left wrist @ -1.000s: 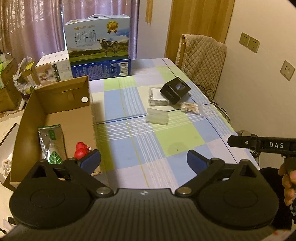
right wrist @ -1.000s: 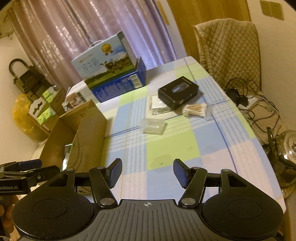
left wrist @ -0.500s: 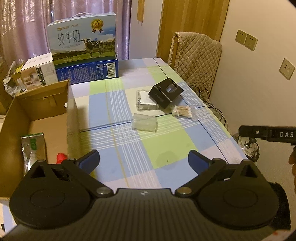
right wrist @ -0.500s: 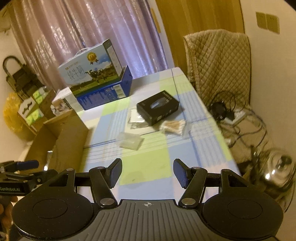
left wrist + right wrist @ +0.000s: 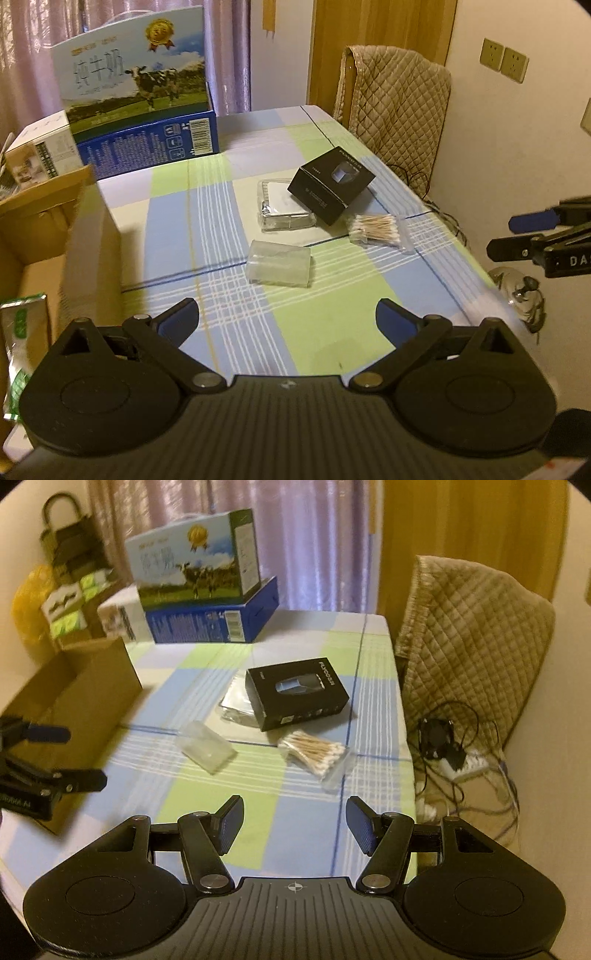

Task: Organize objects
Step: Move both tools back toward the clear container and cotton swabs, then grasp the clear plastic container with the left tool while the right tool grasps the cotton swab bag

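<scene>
Right wrist view: both claws (image 5: 294, 825) (image 5: 287, 320) gape empty (cotton swabs (image 5: 314, 752) ahead)

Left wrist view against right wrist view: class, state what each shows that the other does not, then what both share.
Only the left wrist view shows the green packet in the cardboard box and the wall sockets. Only the right wrist view shows the cables on the floor and the yellow bag. Both show the black box, cotton swabs, clear case and milk carton.

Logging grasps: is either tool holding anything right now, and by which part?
Nothing is held. The left tool and right tool are both open and empty above the table.
</scene>
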